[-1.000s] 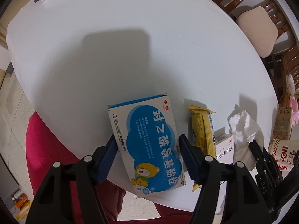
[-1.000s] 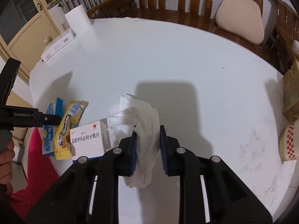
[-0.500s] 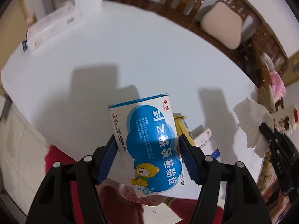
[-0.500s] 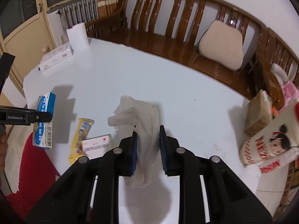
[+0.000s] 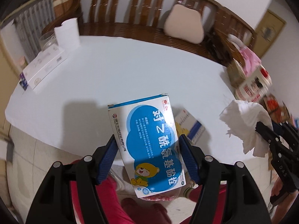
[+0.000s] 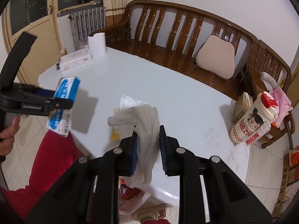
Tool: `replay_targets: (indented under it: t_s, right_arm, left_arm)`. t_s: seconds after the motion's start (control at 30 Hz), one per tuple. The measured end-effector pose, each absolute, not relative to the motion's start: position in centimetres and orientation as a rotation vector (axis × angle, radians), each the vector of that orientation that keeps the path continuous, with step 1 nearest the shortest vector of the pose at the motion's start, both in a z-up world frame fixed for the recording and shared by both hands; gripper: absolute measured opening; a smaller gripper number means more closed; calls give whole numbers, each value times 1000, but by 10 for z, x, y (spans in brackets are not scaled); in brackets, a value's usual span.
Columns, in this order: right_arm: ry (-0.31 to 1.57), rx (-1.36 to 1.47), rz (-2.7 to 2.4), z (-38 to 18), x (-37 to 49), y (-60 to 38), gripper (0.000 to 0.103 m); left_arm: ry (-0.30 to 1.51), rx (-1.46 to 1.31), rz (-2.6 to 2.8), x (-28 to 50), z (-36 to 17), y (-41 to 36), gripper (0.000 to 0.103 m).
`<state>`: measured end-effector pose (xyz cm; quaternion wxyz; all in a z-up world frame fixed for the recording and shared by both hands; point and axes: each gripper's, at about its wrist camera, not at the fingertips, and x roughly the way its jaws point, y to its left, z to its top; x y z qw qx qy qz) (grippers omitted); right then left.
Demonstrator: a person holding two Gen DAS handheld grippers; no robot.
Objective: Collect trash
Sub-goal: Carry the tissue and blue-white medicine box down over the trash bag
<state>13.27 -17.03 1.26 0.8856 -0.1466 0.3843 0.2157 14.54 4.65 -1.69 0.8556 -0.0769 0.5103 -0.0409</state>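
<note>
Transport step: left claw (image 5: 147, 154) is clamped on the blue medicine box (image 5: 149, 140), right claw (image 6: 148, 145) on the crumpled tissue (image 6: 143, 123), both raised above the surface (image 6: 149, 82) near edge. Maintain clamping pressure until each item hangs over the plastic bag (image 6: 132, 199) on the floor below that edge.

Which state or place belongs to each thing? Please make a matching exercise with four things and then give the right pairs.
Things:
1. blue medicine box
2. white tissue
3. paper roll
4. beige cushion

Places or states:
A. on the wooden bench
B. upright at the far edge of the white table
C. clamped in the left gripper
D. clamped in the right gripper

Pairs: 1-C, 2-D, 3-B, 4-A
</note>
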Motion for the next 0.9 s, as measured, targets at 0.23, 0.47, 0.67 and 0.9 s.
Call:
replay_targets:
  t_s: [0.23, 0.47, 0.67, 0.9]
  right_arm:
    - [806, -300, 453, 5, 77, -163, 21]
    - [838, -288, 449, -17, 39, -159, 21]
    - [869, -279, 441, -40, 14, -156, 21]
    - [896, -271, 436, -62, -7, -154, 21]
  left_arm:
    - [1034, -91, -170, 108, -26, 34, 64]
    - [1013, -8, -224, 74, -48, 18, 64]
    - [1031, 59, -257, 49, -75, 6, 64]
    - [1077, 116, -283, 28, -106, -7, 64]
